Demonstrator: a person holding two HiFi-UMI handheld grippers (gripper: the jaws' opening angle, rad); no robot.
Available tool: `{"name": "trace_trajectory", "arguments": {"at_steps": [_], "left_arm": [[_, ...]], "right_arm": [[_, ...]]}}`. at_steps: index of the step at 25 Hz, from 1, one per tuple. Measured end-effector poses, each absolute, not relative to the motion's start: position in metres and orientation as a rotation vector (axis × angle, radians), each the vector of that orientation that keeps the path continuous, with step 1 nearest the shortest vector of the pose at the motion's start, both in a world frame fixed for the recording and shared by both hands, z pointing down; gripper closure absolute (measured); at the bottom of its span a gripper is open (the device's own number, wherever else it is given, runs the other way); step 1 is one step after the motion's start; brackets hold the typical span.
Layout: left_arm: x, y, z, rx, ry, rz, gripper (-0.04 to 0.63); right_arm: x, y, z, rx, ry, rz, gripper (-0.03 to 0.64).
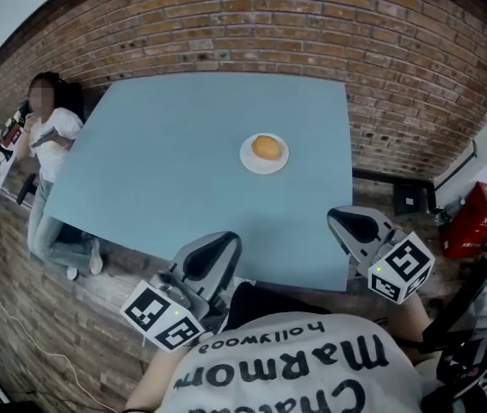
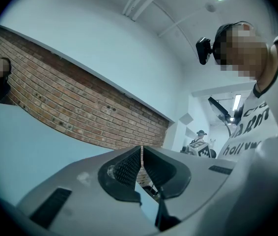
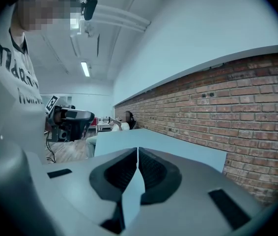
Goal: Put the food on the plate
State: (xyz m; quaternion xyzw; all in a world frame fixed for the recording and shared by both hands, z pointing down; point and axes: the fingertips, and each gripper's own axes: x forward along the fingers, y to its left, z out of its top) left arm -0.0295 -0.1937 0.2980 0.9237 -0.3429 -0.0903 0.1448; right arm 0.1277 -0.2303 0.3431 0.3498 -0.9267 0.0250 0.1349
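A golden round bun [image 1: 266, 147] lies on a small white plate [image 1: 250, 163] right of the middle of the pale blue table [image 1: 166, 162]. My left gripper [image 1: 218, 246] hangs at the table's near edge, well short of the plate; its jaws are shut with nothing between them. At the near right corner of the table my right gripper [image 1: 349, 222] is also shut and empty. In the left gripper view the gripper [image 2: 142, 154] tilts up toward wall and ceiling. The right gripper [image 3: 137, 156] in its own view faces along the table top [image 3: 168, 146].
A brick wall [image 1: 312, 24] stands behind the table. A person [image 1: 50, 144] sits on the floor at the table's left side. A red box [image 1: 476, 218] and dark equipment stand at the right. My own torso in a printed shirt [image 1: 304, 368] fills the bottom.
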Motion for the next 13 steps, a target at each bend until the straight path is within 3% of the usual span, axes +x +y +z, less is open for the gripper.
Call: {"name": "trace_trajectory", "arguments": {"at_steps": [13], "left_arm": [[-0.0263, -0.1975, 0.2976, 2.663, -0.981, -0.254, 0.575]], "right_arm": [[0.13, -0.2341, 0.3452, 1.005, -2.679, 0.066, 0.598]]}}
